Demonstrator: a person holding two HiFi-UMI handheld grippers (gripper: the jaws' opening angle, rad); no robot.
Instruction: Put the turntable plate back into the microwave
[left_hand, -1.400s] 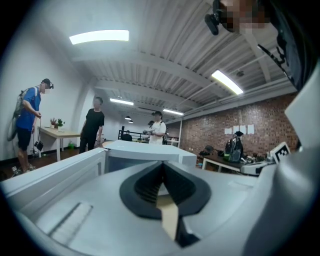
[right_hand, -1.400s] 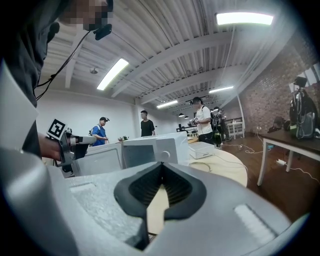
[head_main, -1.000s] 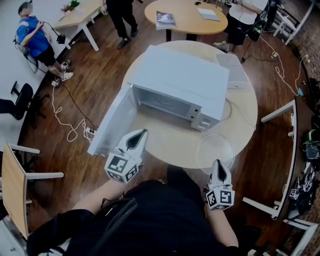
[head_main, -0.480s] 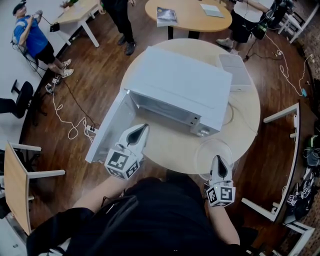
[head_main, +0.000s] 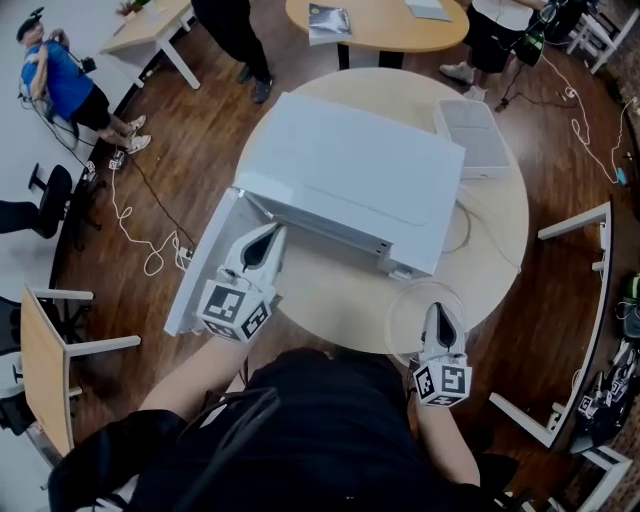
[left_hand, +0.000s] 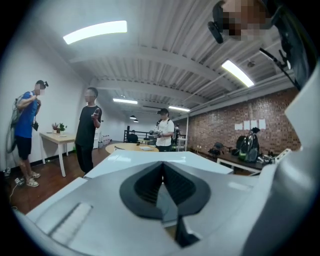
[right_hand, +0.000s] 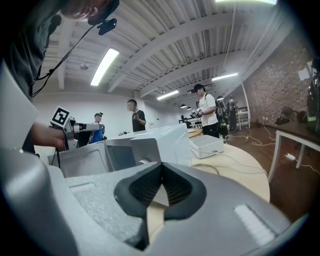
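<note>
In the head view, the turntable plate (head_main: 408, 298) is seen lying on the round table (head_main: 330, 300) near its front edge, just beside the front right corner of the microwave (head_main: 350, 175) and outside it. The right gripper (head_main: 440, 312) is held over the plate's near side with its jaws together. Whether the tips touch the glass cannot be told. The microwave door (head_main: 200, 270) is swung open to the left, and the left gripper (head_main: 270, 236) is held beside its hinge end. The cavity is largely hidden under the microwave's top. A white box (head_main: 472, 135) and a cable (head_main: 462, 225) are found behind and right of the microwave. In the left gripper view, the jaws are seen pressed together with nothing between them. Much of the lower scene is blocked by the gripper body, and only the microwave's white top (left_hand: 200, 164) is shown past it, with three people (left_hand: 89, 135) standing beyond. In the right gripper view, the jaws are likewise closed on nothing. The open door (right_hand: 80, 157) and the microwave front are shown ahead. The clear plate cannot be made out there.
</note>
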